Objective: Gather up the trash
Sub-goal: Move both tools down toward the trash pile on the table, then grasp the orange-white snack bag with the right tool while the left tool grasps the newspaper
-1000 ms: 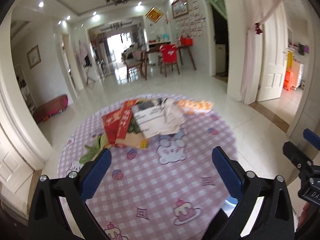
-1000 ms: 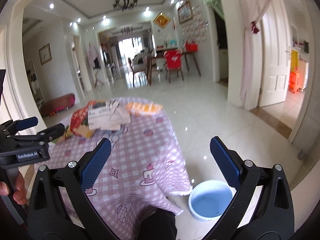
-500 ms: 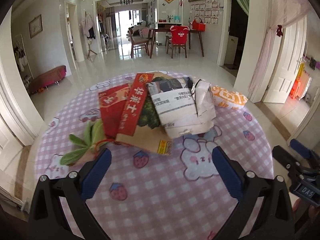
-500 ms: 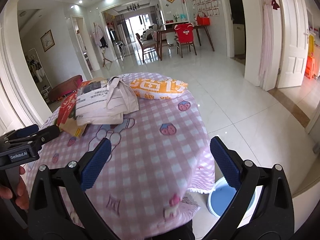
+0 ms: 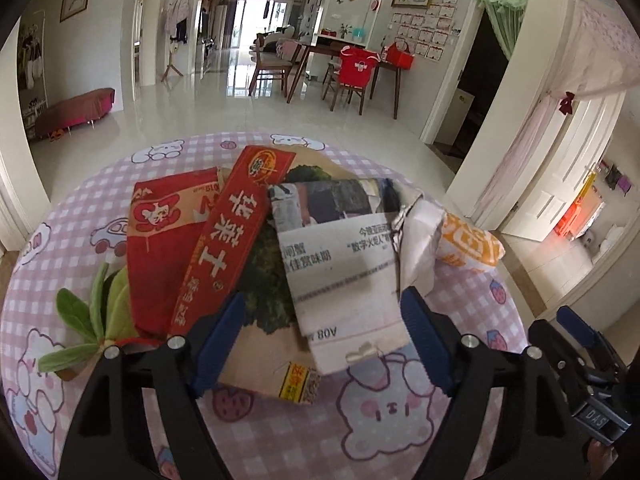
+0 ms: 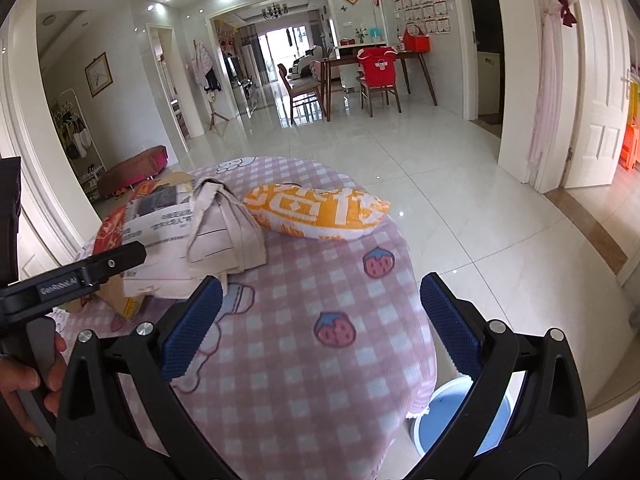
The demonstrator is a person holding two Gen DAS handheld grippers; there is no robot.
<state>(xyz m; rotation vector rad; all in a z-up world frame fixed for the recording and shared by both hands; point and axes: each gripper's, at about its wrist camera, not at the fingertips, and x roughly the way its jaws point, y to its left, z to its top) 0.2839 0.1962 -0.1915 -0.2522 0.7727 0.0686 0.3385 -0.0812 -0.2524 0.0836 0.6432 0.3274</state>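
My left gripper [image 5: 324, 332] hovered over the near edge of the folded newspaper [image 5: 340, 264], its jaws closing around it but not yet pressing. The orange snack bag [image 6: 320, 212] lay far right on the checked tablecloth [image 6: 304, 360]. My right gripper [image 6: 320, 324] stayed spread, empty.

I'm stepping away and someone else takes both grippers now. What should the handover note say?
Left gripper: jaws closing around the near edge of the newspaper and brown cardboard; nothing gripped yet.
Right gripper: open, empty, over the checked tablecloth.
Trash pile on the table: red packets, newspaper, orange bag.
Blue bin on the floor by the table's right edge.
Done: nothing collected. Left: everything.
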